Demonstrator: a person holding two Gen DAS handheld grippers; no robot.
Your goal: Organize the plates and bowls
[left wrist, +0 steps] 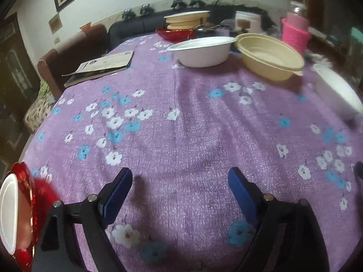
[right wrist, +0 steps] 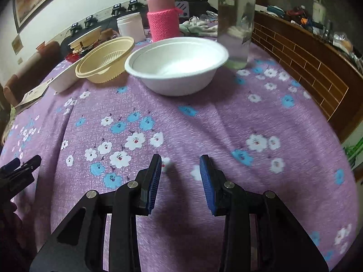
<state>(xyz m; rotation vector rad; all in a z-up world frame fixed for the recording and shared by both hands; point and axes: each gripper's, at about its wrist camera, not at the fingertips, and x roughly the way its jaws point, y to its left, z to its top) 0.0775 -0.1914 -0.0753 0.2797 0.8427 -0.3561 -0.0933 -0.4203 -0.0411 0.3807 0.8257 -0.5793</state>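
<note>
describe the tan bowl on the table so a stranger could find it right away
On the purple flowered tablecloth, look toward the far side, before the pink bottle. The tan bowl sits between two white bowls; it alone is beige, with a ribbed inside.

Left gripper [left wrist: 180,181] and right gripper [right wrist: 180,170], both empty, jaws apart.

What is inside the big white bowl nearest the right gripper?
Nothing shows inside the white bowl: its visible floor and far wall are bare. The near rim hides the front strip of the floor.
</note>
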